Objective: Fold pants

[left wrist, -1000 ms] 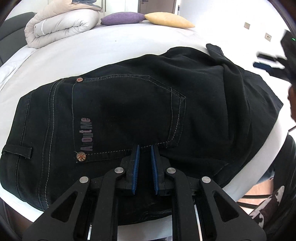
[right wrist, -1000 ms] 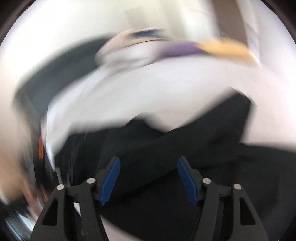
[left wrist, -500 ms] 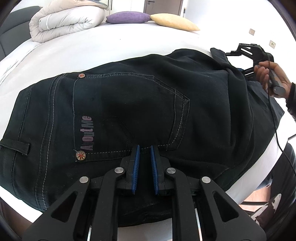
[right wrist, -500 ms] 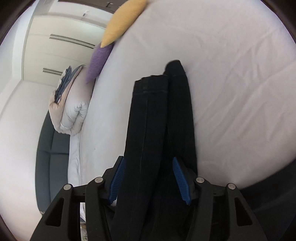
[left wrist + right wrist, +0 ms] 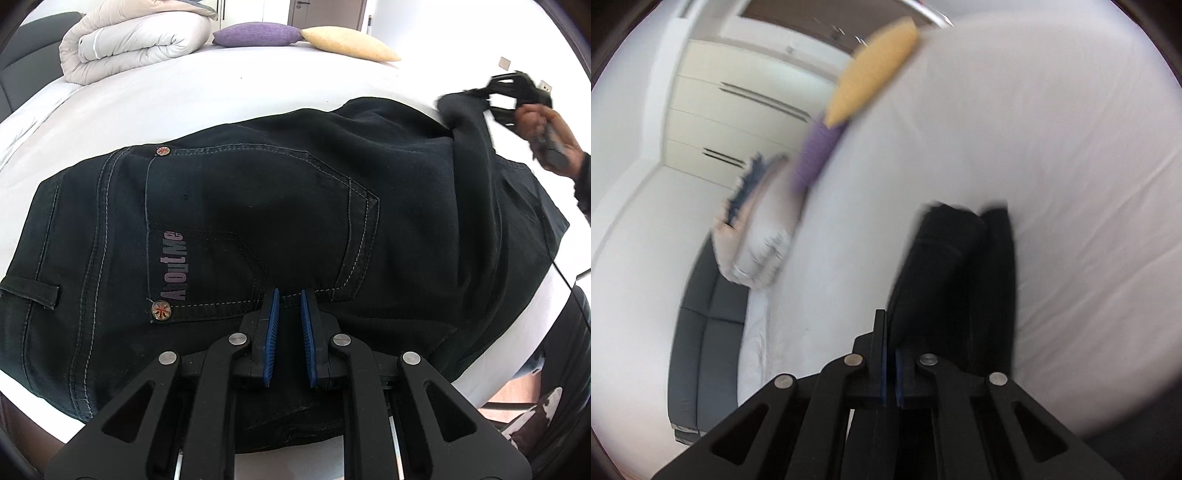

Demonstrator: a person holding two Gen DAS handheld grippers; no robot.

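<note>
While the left gripper (image 5: pixel 288 306) pinches the black denim pants (image 5: pixel 258 206) on the white bed (image 5: pixel 184 96), the right gripper (image 5: pixel 891 354) has its jaws clamped on the leg ends (image 5: pixel 956 266).

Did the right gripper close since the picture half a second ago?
Yes. The right gripper had blue pads wide apart around the pant legs; now they are shut on the fabric edge.
</note>
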